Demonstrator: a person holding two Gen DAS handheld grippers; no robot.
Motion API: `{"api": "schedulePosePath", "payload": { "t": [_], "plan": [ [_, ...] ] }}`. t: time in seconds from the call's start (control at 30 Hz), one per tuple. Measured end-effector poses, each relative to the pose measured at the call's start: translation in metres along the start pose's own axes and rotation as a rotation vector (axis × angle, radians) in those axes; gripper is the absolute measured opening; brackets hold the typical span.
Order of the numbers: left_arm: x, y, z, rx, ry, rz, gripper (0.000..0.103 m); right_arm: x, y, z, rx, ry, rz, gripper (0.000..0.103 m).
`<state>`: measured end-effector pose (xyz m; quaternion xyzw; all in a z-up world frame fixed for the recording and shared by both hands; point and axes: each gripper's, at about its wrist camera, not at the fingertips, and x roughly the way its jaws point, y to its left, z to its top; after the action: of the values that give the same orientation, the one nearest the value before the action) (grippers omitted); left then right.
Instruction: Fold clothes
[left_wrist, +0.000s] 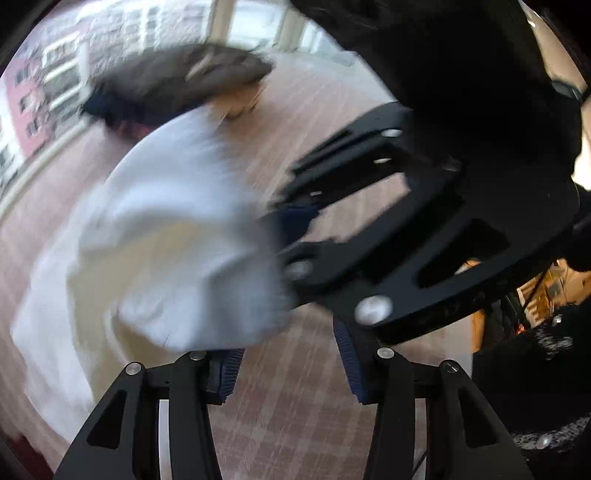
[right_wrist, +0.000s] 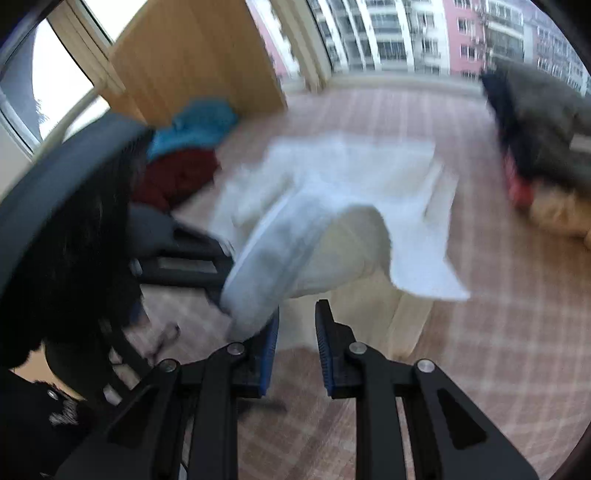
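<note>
My left gripper (left_wrist: 291, 365) with jaws apart, holding nothing, my right gripper (right_wrist: 295, 350) also released, white garment (right_wrist: 351, 192) lying crumpled on the pink plaid bed cover (right_wrist: 498, 332), partly lifted, all blurred

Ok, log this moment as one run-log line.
stage: fold under way | left gripper: open, empty | right gripper: open, white garment against one pad | garment: partly lifted, blurred | surface: plaid cover
</note>
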<state>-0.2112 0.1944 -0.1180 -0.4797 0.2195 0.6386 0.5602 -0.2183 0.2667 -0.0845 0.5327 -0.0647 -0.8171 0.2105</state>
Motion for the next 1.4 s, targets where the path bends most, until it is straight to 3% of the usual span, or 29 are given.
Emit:
{"api": "schedulePosePath", "payload": {
  "t": [0.17,0.27,0.33,0.43,0.5,0.57,0.63,0.77,0.9,1.0,1.07,1.13,1.23,1.3,1.37,1.4],
  "plan": [
    [-0.007,0.022,-0.042,-0.049,0.126,0.093,0.044,0.004,0.010,-0.033,-0.062,0.119,-0.002,0.020],
    [-0.039,0.029,-0.053,-0.040,0.150,0.166,0.044,-0.048,0.002,-0.030,-0.046,0.016,0.015,0.020],
    [-0.064,0.033,-0.047,-0.028,0.134,0.193,0.045,-0.082,-0.017,-0.011,0.032,-0.125,0.004,0.020],
    [-0.089,0.042,-0.023,0.004,0.082,0.242,0.046,-0.081,-0.035,0.020,0.078,-0.234,-0.068,0.020],
    [-0.099,0.050,-0.005,0.022,0.048,0.270,0.047,-0.054,-0.040,0.035,0.105,-0.226,-0.053,0.020],
    [-0.100,0.065,0.014,0.030,0.015,0.282,0.051,-0.014,-0.038,0.042,0.123,-0.149,-0.038,0.020],
    [-0.086,0.080,0.023,-0.002,-0.003,0.276,0.051,0.015,-0.027,0.031,0.065,-0.031,-0.058,0.020],
    [-0.033,0.093,0.009,-0.053,0.089,0.259,0.051,0.028,-0.019,-0.001,-0.007,0.120,-0.064,0.020],
    [-0.011,0.099,-0.013,-0.065,0.129,0.234,0.051,-0.017,-0.039,0.018,0.021,0.027,-0.088,0.020],
    [-0.046,0.114,-0.012,-0.154,0.049,0.167,0.051,-0.033,-0.059,0.062,0.057,-0.081,-0.132,0.020],
    [-0.072,0.126,-0.005,-0.171,-0.026,0.184,0.051,-0.030,-0.070,0.096,0.065,-0.130,-0.174,0.020],
    [-0.088,0.145,0.003,-0.174,-0.073,0.251,0.052,-0.013,-0.075,0.122,0.039,-0.127,-0.216,0.020],
    [-0.082,0.192,0.008,-0.236,-0.046,0.257,0.052,0.012,-0.090,0.141,0.005,-0.069,-0.317,0.020],
    [-0.074,0.223,-0.001,-0.306,-0.013,0.251,0.052,0.026,-0.106,0.150,0.047,-0.032,-0.297,0.021],
    [-0.064,0.239,-0.007,-0.358,-0.006,0.195,0.052,0.030,-0.128,0.154,0.125,-0.013,-0.232,0.023],
    [-0.058,0.246,-0.010,-0.383,-0.005,0.164,0.052,0.032,-0.135,0.156,0.149,-0.006,-0.207,0.030]
  ]
}}
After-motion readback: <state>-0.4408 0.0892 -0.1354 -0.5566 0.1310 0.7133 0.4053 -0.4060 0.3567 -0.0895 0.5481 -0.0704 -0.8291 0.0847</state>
